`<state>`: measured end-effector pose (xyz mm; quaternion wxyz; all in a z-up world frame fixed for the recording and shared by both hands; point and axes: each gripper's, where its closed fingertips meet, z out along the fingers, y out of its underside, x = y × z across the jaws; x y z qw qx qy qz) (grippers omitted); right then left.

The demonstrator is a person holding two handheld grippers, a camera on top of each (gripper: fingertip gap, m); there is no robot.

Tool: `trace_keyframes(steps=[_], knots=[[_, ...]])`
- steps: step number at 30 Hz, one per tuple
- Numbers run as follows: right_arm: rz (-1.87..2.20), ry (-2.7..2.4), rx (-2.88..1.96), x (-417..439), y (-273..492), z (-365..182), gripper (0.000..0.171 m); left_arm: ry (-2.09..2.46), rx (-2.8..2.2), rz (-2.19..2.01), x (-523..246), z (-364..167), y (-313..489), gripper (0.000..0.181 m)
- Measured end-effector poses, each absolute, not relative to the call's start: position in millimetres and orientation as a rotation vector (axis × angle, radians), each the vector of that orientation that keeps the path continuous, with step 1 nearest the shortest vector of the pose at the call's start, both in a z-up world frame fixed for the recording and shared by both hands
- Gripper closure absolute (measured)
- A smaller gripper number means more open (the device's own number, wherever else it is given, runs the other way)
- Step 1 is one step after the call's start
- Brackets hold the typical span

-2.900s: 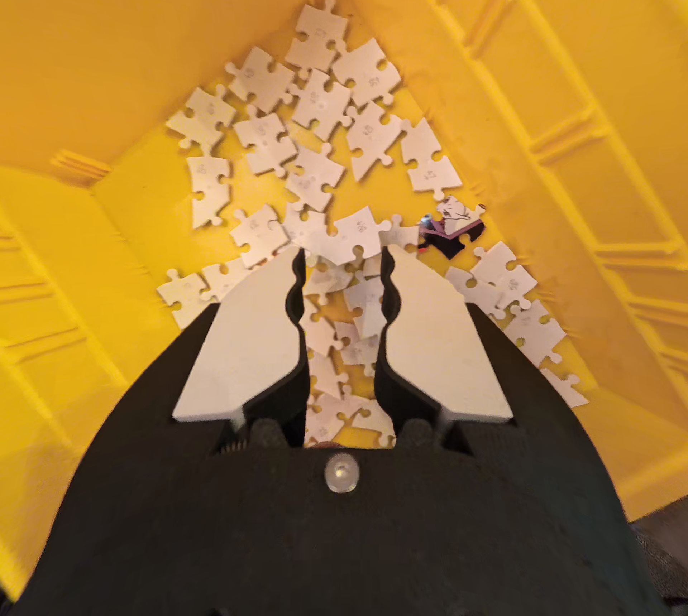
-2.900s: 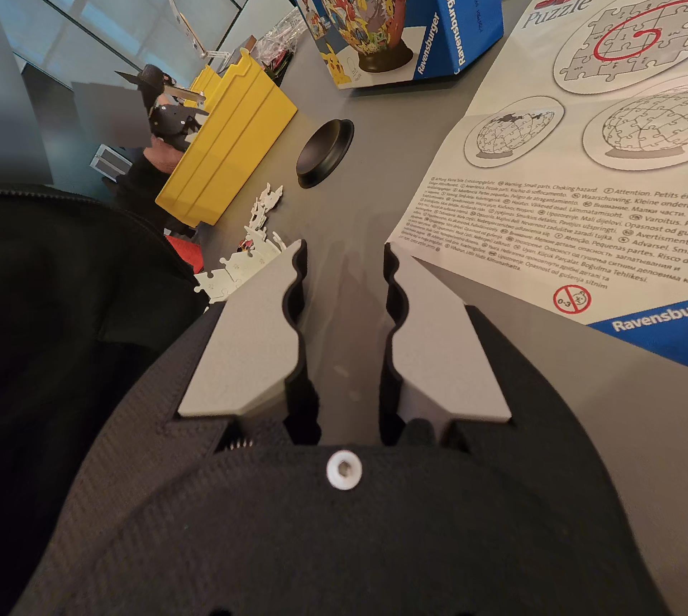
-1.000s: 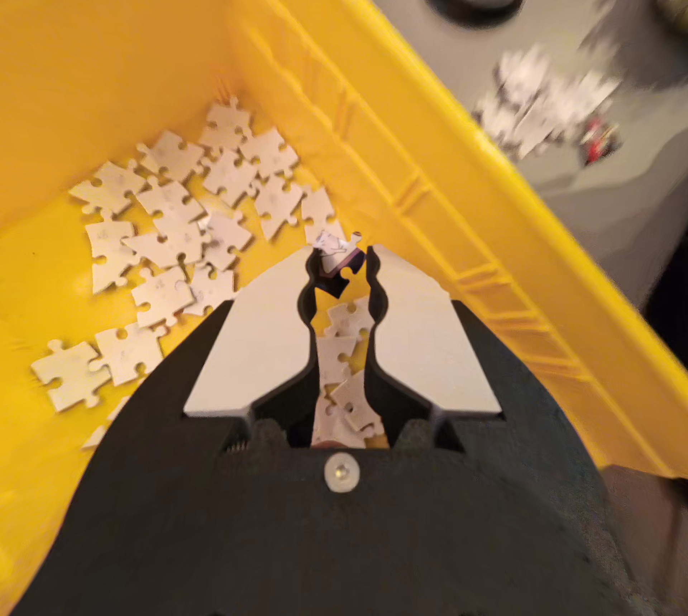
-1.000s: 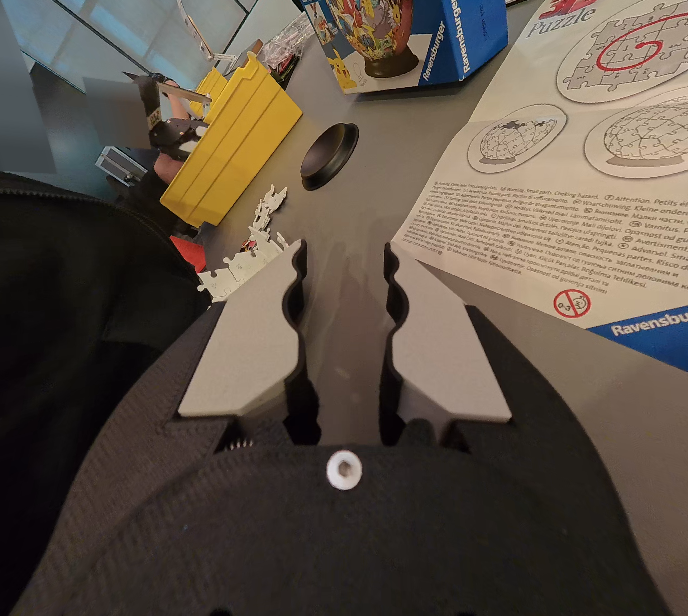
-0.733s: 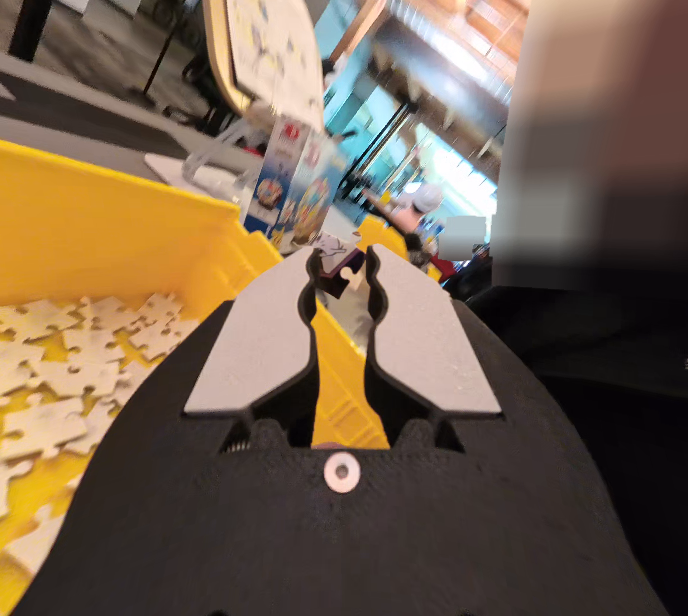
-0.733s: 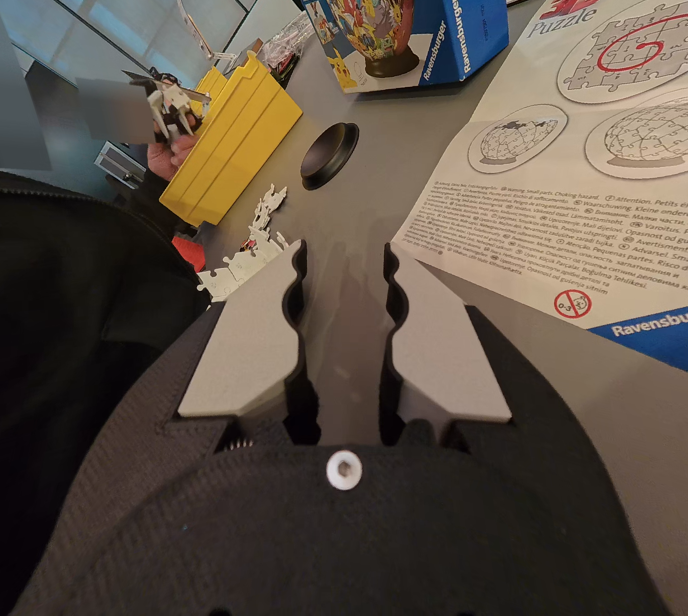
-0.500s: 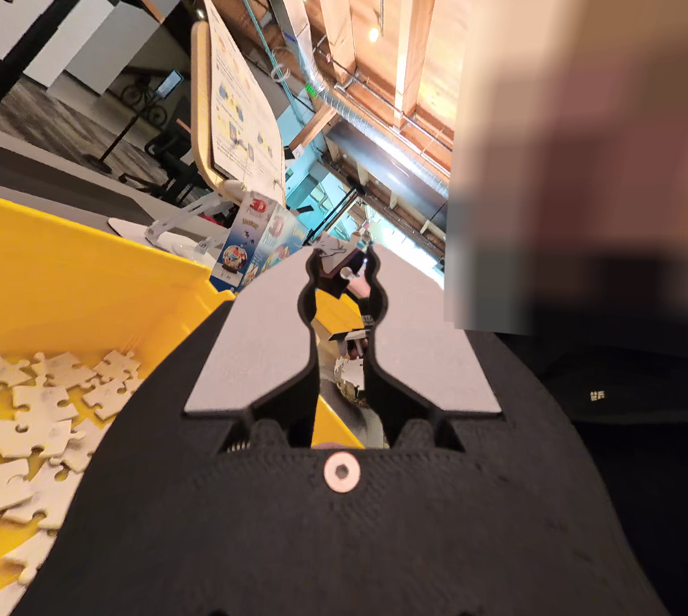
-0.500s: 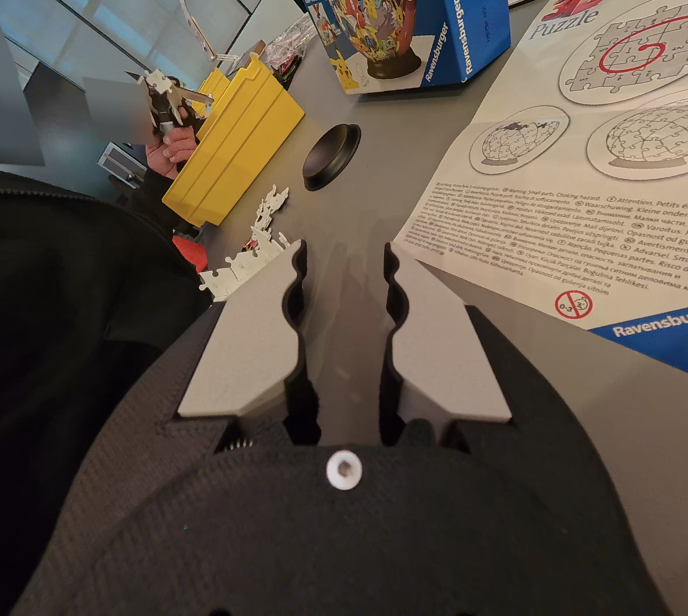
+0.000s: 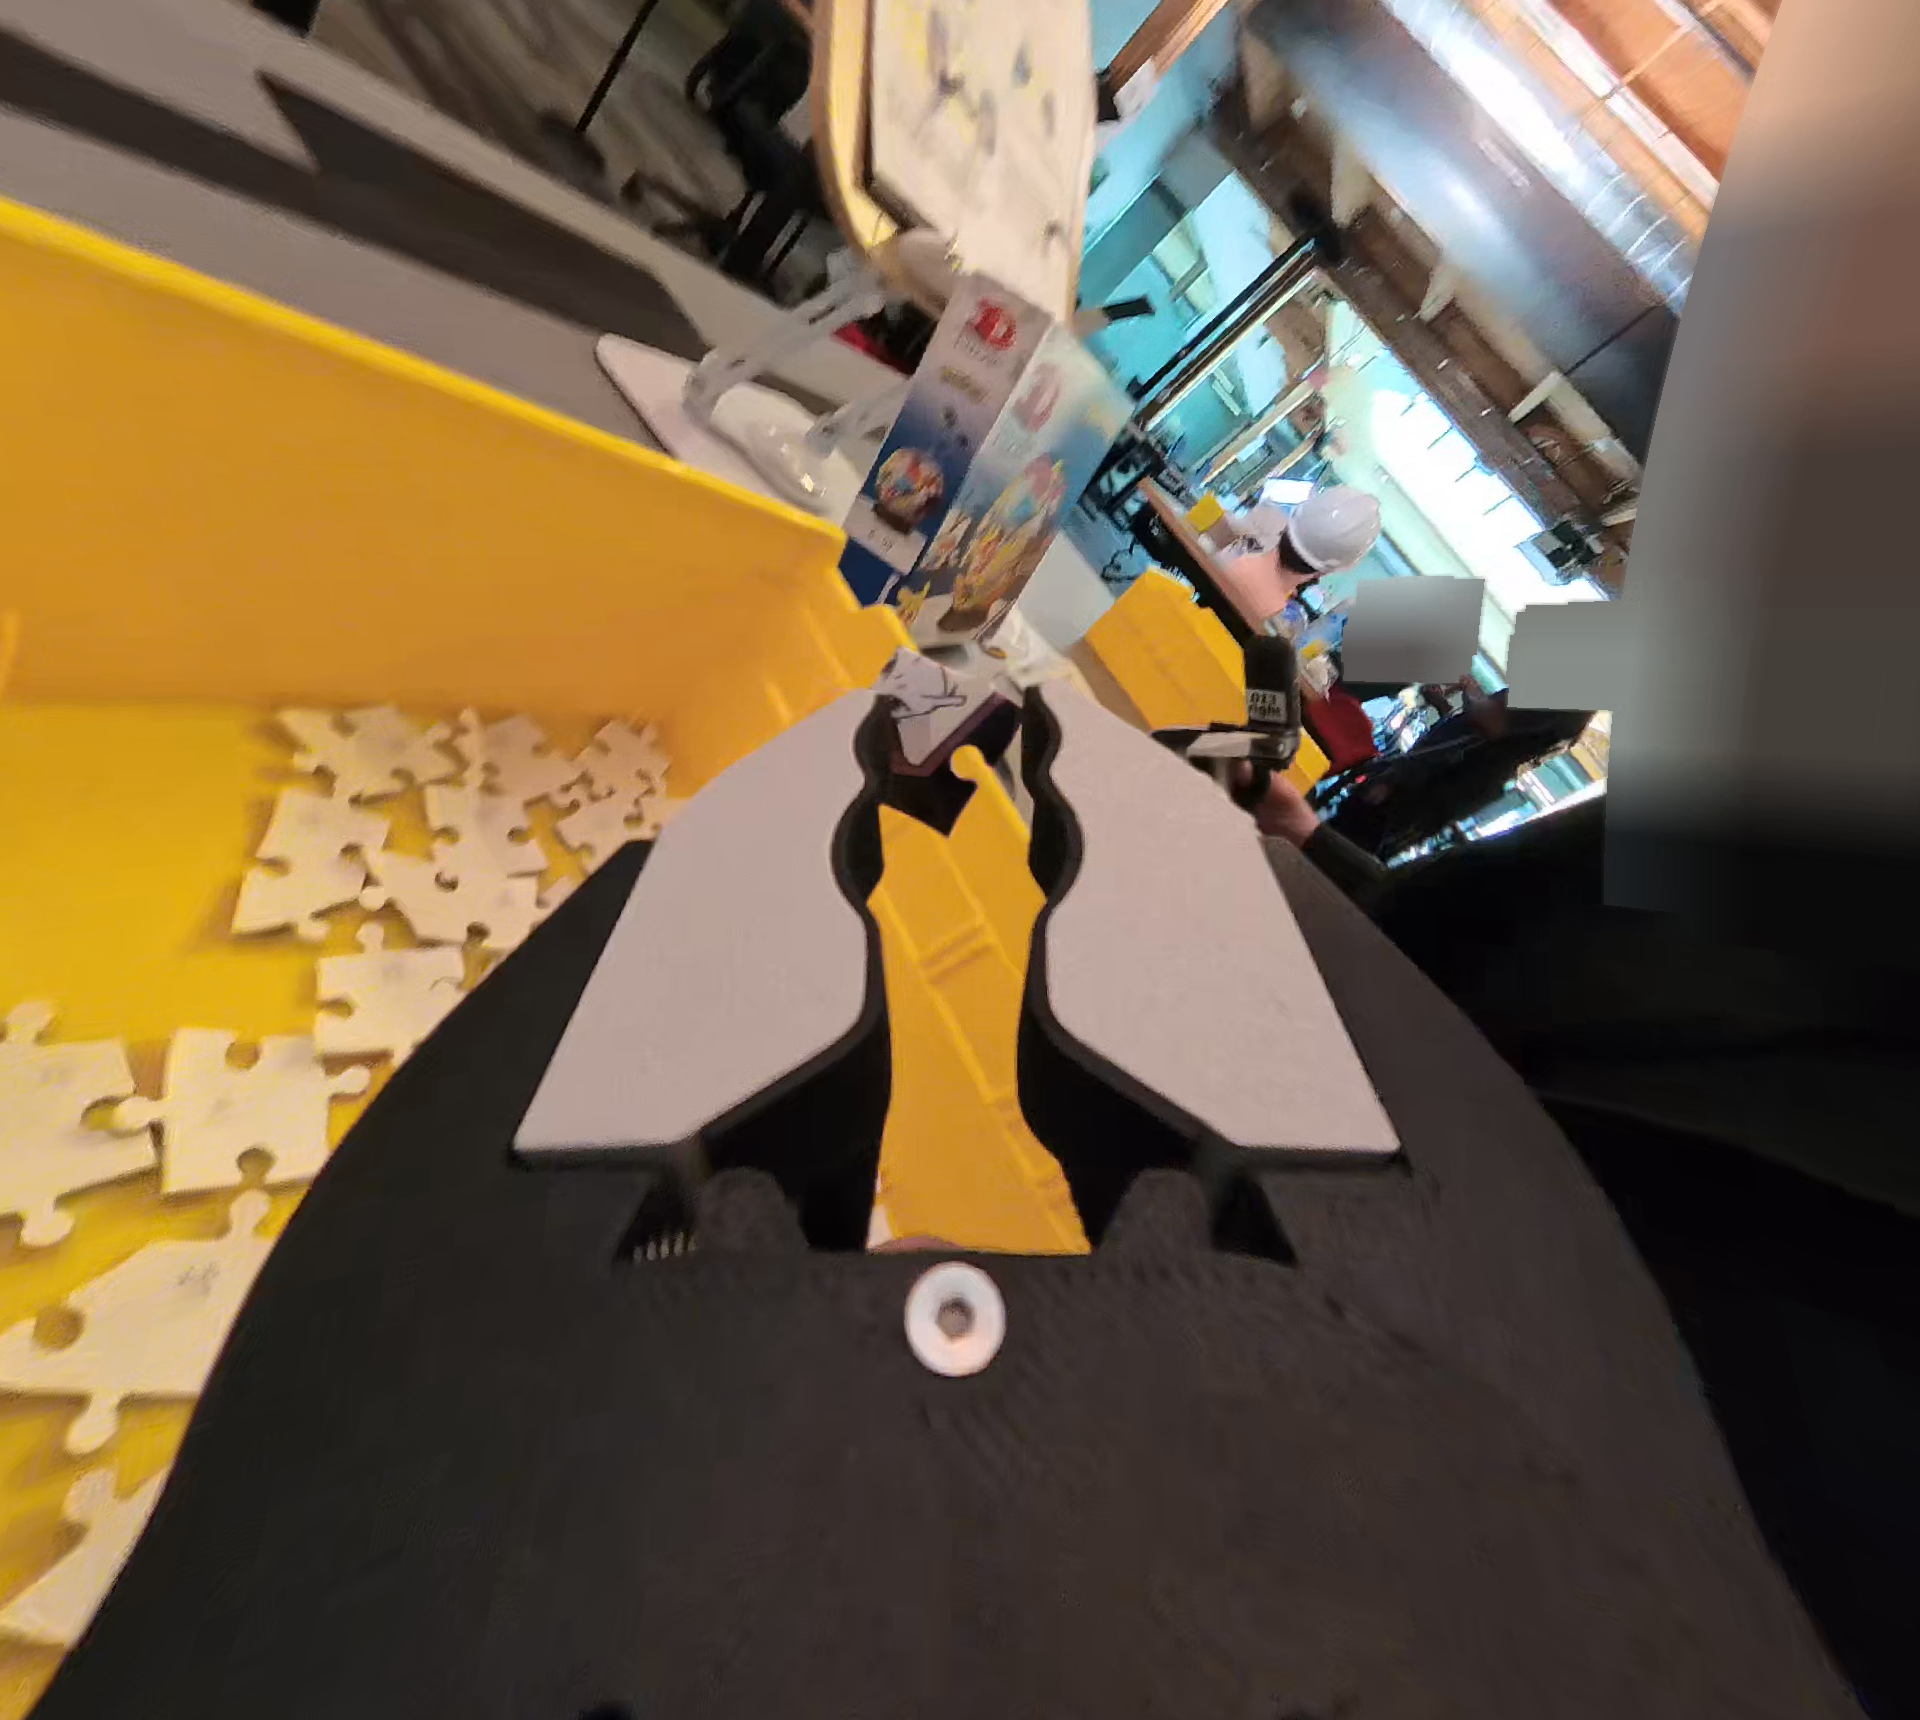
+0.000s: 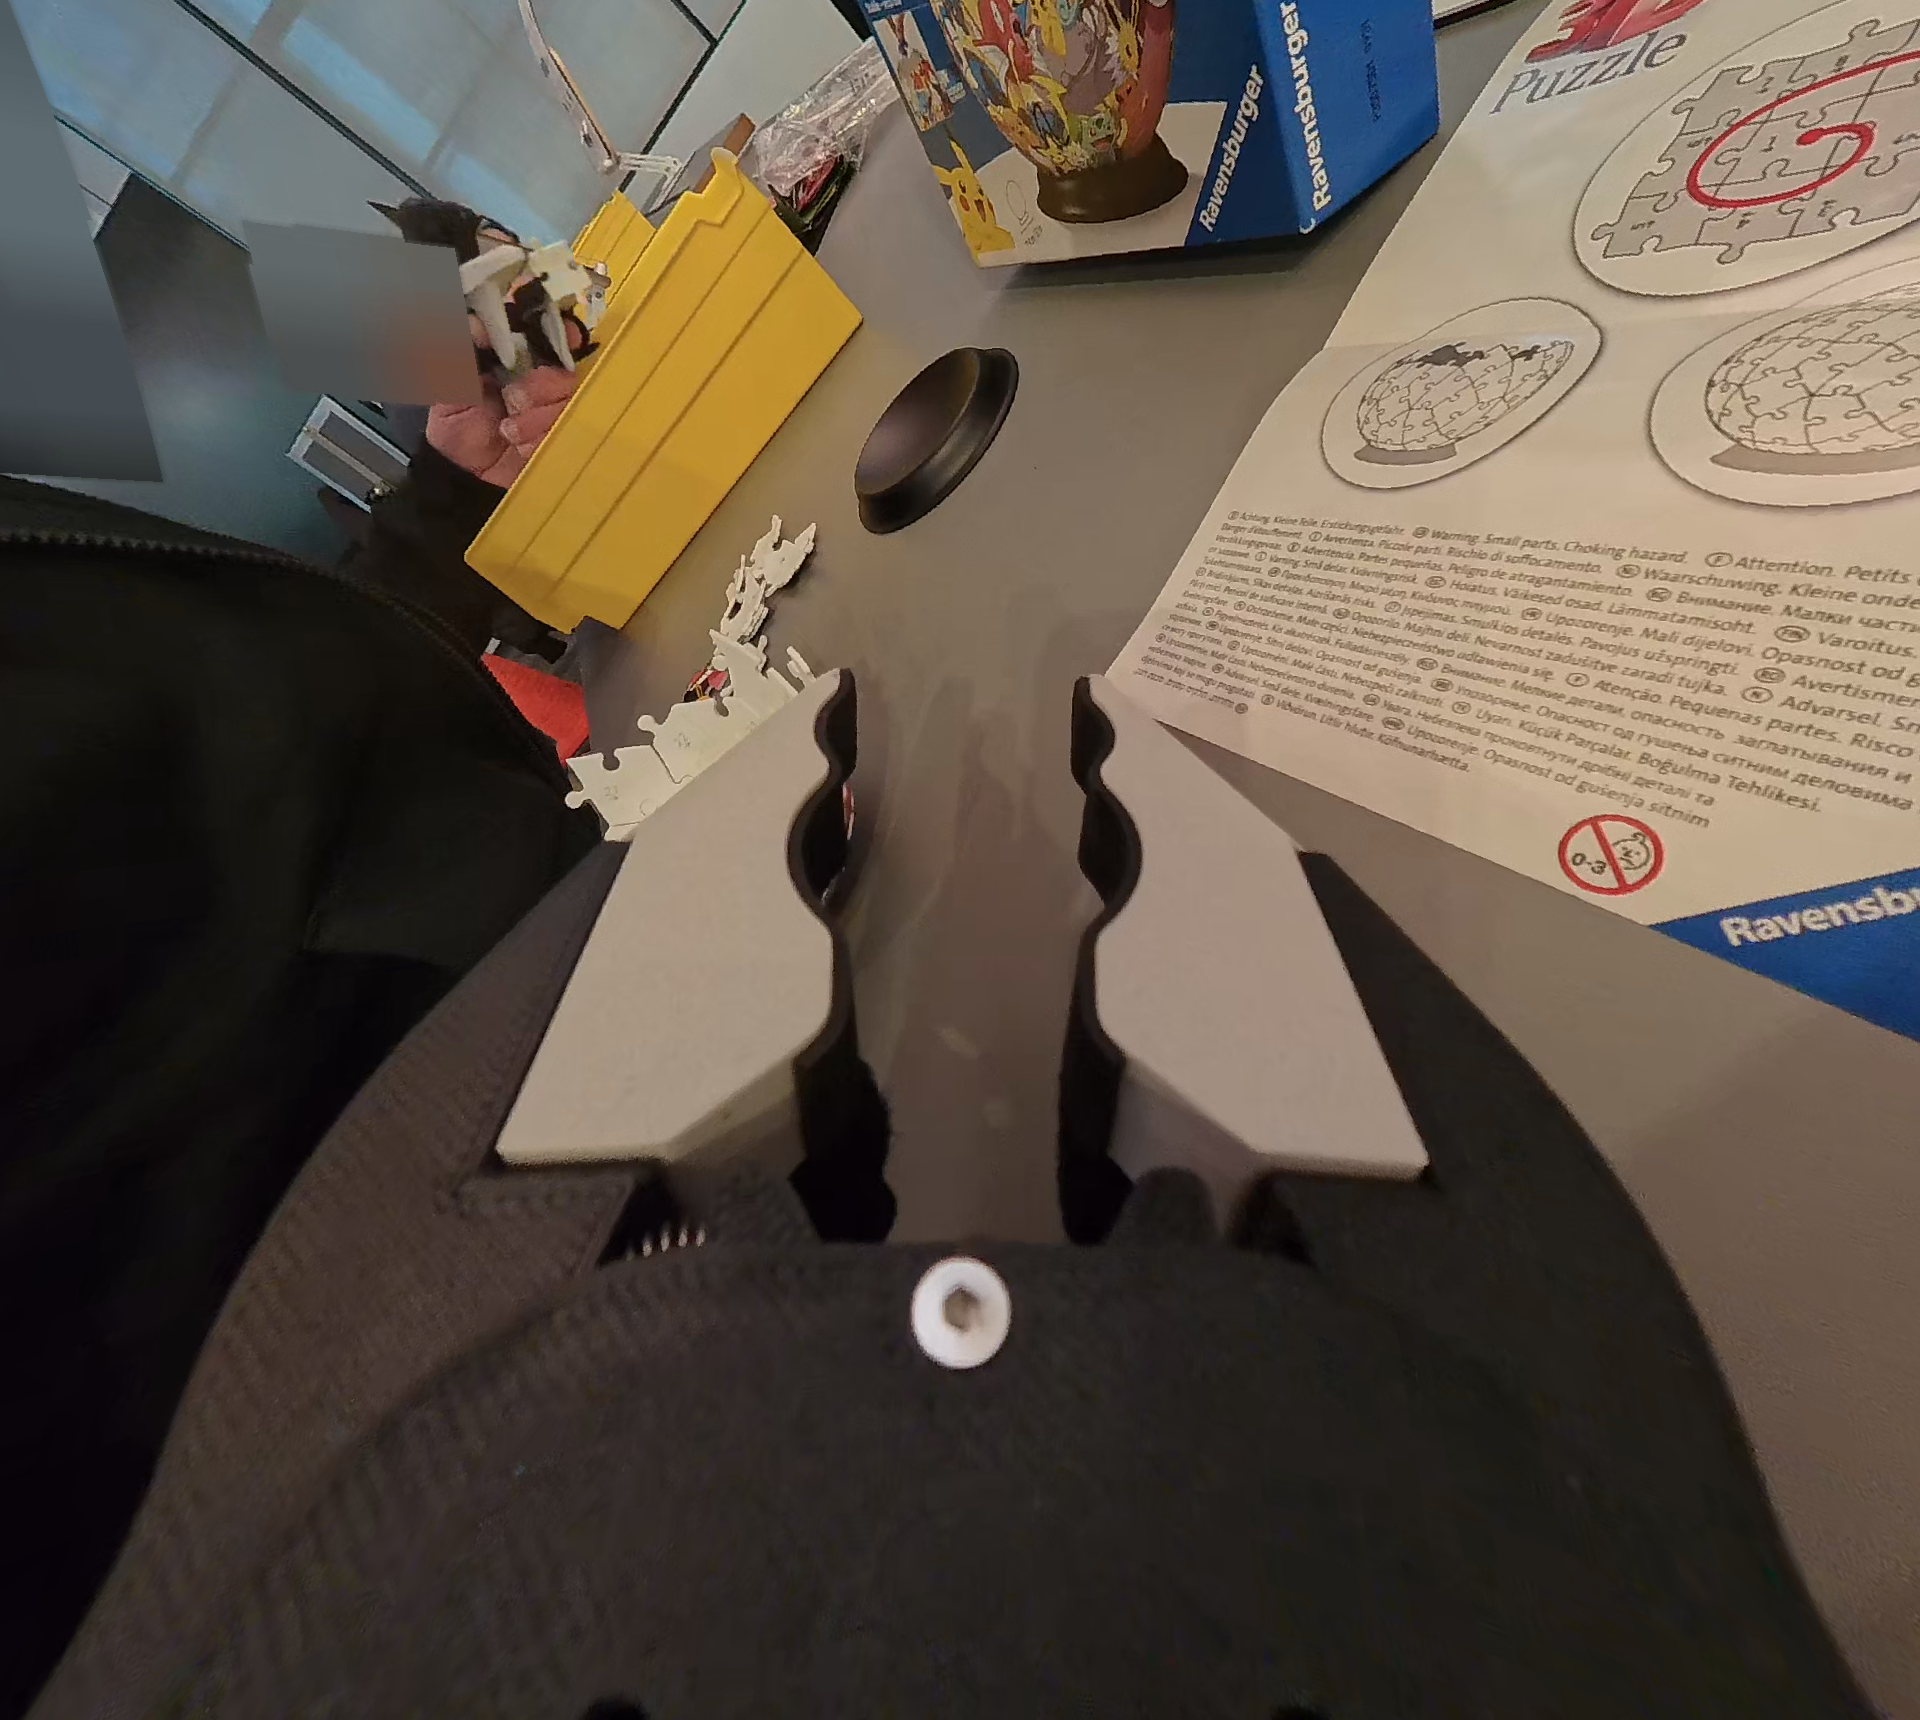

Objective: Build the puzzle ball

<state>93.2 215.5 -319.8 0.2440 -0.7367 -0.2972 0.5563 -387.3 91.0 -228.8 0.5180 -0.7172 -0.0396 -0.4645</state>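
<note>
From the left wrist view, the left gripper [image 9: 951, 714] is clenched on a puzzle piece [image 9: 925, 735], printed white and dark purple, pinched between the fingertips and raised above the yellow bin [image 9: 416, 507]. On the bin's floor at the left lie many loose pieces [image 9: 343, 891] with their blank white backs up. Beyond the bin's far wall stands the puzzle box [image 9: 977, 486], blurred, and farther right the other gripper shows small and dark. From the right wrist view, the right gripper [image 10: 961, 714] is released, its jaws apart with only bare grey table [image 10: 1039, 382] between them, and it grasps nothing. Just beside its left finger a curved strip of joined pieces [image 10: 727, 694] lies on the table. A black round stand [image 10: 935, 439] sits between that strip and the box [image 10: 1143, 29]. The bin [image 10: 675, 413] is to the left, and an instruction sheet [image 10: 1558, 475] is spread on the right.
</note>
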Motion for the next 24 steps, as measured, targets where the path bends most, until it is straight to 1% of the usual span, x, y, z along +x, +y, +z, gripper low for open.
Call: trace_keyframes(steps=[3,9,14,19,21,22,24], knots=[[1.523,-0.815,-2.010,93,215,-319,0.131,-0.114,-1.916,-1.159,-383,-257,97,0.158],[1.527,-0.817,-2.004,93,215,-319,0.131,-0.010,-2.241,-1.033,-376,-303,106,0.158],[1.532,-0.817,-2.000,93,214,-318,0.131,0.105,-2.421,-0.939,-370,-324,111,0.158],[1.533,-0.817,-2.000,93,214,-318,0.131,0.342,-2.601,-1.093,-345,-339,89,0.157],[1.532,-0.819,-2.001,93,214,-318,0.131,0.340,-2.646,-1.075,-346,-345,92,0.157],[1.532,-0.818,-2.001,93,214,-318,0.131,0.335,-2.663,-1.061,-348,-348,93,0.157],[1.530,-0.817,-2.002,93,214,-318,0.131,0.299,-2.698,-0.955,-360,-355,101,0.143]])
